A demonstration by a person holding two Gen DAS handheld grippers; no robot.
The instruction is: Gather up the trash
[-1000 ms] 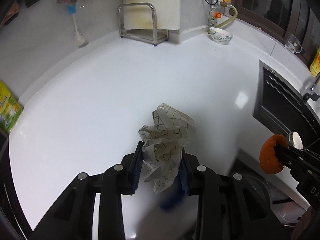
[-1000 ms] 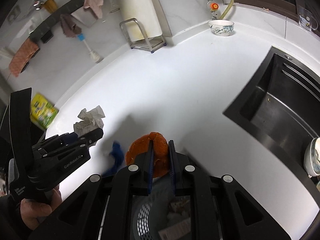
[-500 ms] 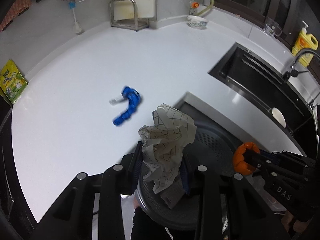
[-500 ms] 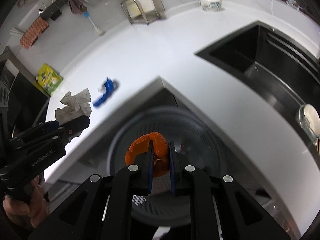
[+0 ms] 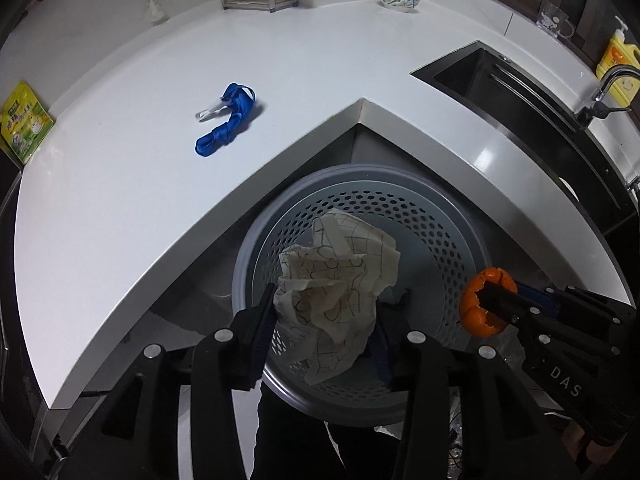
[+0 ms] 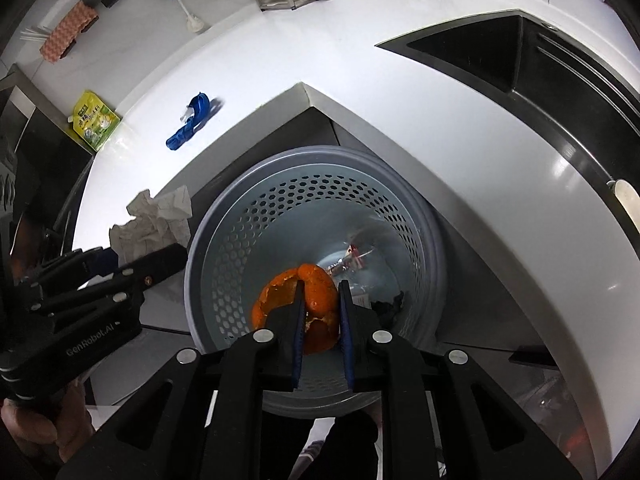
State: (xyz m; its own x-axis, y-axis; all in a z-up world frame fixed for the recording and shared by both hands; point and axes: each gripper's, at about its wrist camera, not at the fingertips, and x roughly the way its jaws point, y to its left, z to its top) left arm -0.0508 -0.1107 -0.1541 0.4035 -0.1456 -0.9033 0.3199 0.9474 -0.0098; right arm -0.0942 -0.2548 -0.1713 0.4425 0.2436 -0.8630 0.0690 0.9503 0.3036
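We have the left hand-held gripper [image 5: 324, 330], jaws just widening around the crumpled paper [image 5: 334, 280], and the right hand-held gripper [image 6: 320, 312], loosening on the orange peel [image 6: 306, 300], both directly above the perforated bin [image 5: 432, 216], while the blue wrapper [image 5: 228, 124] lies farther off on the worktop [image 5: 120, 184].

Crumpled off-white paper with thin dark line pattern [image 5: 336, 288]: bunched, hanging over the mouth of the round grey perforated plastic waste basket [image 5: 452, 248], between two dark pads

Orange peel, torn, curled, cup-shaped [image 6: 316, 304]: also above the basket's opening, between blue-edged pads, rind outward

Basket: stands on the floor in the inner corner below the worktop edge; bits of wrapper and dark scraps at its bottom

Twisted blue plastic strip with a small white scrap [image 5: 228, 124]: lies flat on the white worktop, well apart from the basket
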